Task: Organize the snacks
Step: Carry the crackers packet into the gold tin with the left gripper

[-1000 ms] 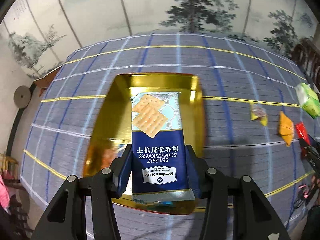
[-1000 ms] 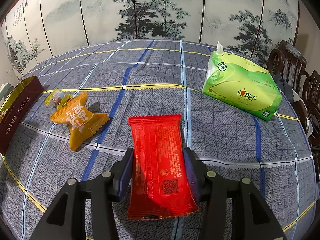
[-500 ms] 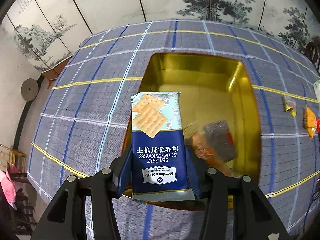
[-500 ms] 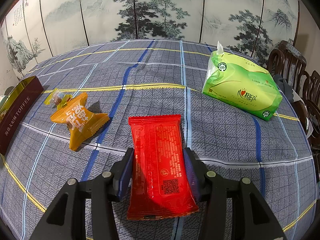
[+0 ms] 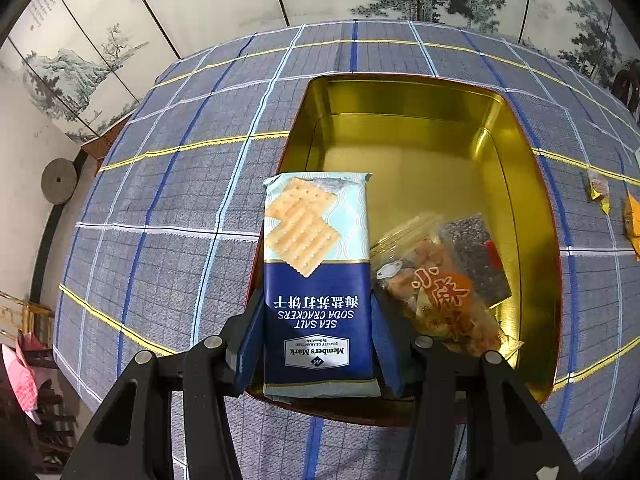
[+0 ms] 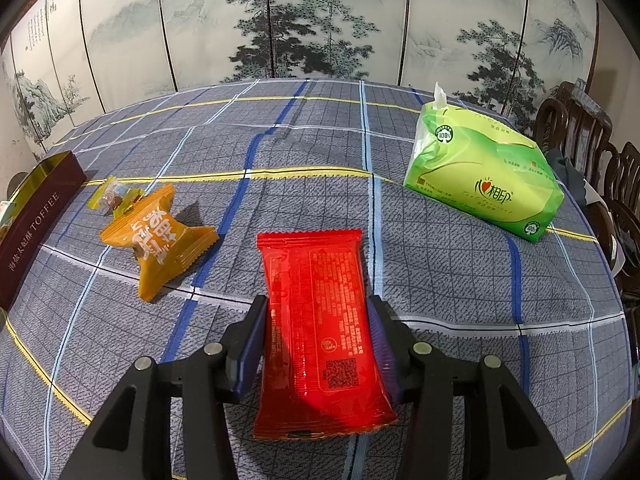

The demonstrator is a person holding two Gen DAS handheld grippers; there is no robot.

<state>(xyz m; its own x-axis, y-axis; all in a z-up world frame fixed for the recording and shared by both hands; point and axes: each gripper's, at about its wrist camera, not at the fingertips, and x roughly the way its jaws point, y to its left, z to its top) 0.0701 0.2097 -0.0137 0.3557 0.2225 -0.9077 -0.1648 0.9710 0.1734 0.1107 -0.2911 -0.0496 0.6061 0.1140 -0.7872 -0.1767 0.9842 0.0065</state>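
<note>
My left gripper (image 5: 316,309) is shut on a blue sea salt soda crackers pack (image 5: 316,276), with the pads pressing its long sides. The pack hangs over the near left corner of an open gold tin (image 5: 400,96). On the tin's floor lie a clear orange snack bag (image 5: 438,304) and a dark packet (image 5: 476,256). My right gripper (image 6: 318,314) is shut on a red packet (image 6: 320,332), held above the plaid tablecloth (image 6: 460,280). An orange packet (image 6: 158,236) and a small yellow candy (image 6: 114,198) lie to its left.
A green tissue pack (image 6: 480,176) sits at the back right of the table. The tin's maroon side (image 6: 36,220) shows at the left edge of the right wrist view. Dark wooden chairs (image 6: 600,152) stand past the table's right edge. A painted folding screen (image 6: 320,20) stands behind.
The left gripper with the crackers pack has sunk toward the tin and shifted to its left side, so the snacks inside now show. The right gripper and red packet have not moved.
</note>
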